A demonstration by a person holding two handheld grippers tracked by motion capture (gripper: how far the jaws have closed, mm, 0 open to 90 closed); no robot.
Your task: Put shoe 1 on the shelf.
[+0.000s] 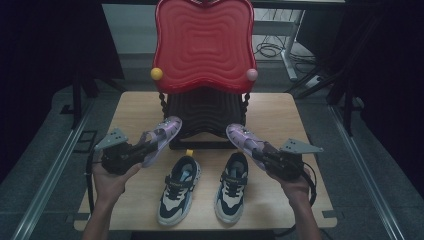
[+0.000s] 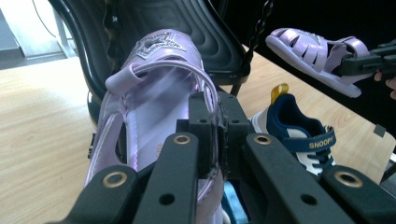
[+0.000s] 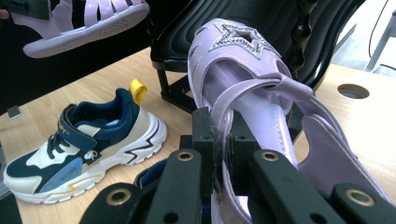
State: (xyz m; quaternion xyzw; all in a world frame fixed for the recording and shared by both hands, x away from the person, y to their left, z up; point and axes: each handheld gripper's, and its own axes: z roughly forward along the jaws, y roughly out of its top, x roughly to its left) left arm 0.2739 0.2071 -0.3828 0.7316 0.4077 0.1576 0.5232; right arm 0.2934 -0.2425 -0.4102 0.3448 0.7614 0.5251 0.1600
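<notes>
Purple sandals: left sandal mid-left of frame, pinched by left tool; right sandal mid-right, pinched by right tool. Both raised above worktop, sneakers below between them.

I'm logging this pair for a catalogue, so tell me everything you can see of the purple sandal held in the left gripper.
The purple sandal is a glossy, plastic-looking closed-toe child's shoe with a glittery silver cut-out star on the toe, side slots, and a strap arching over the smooth insole. The left gripper is shut on its heel edge and holds it off the wooden table, toe raised toward the black shoe rack. Nothing else visibly touches it.
</notes>
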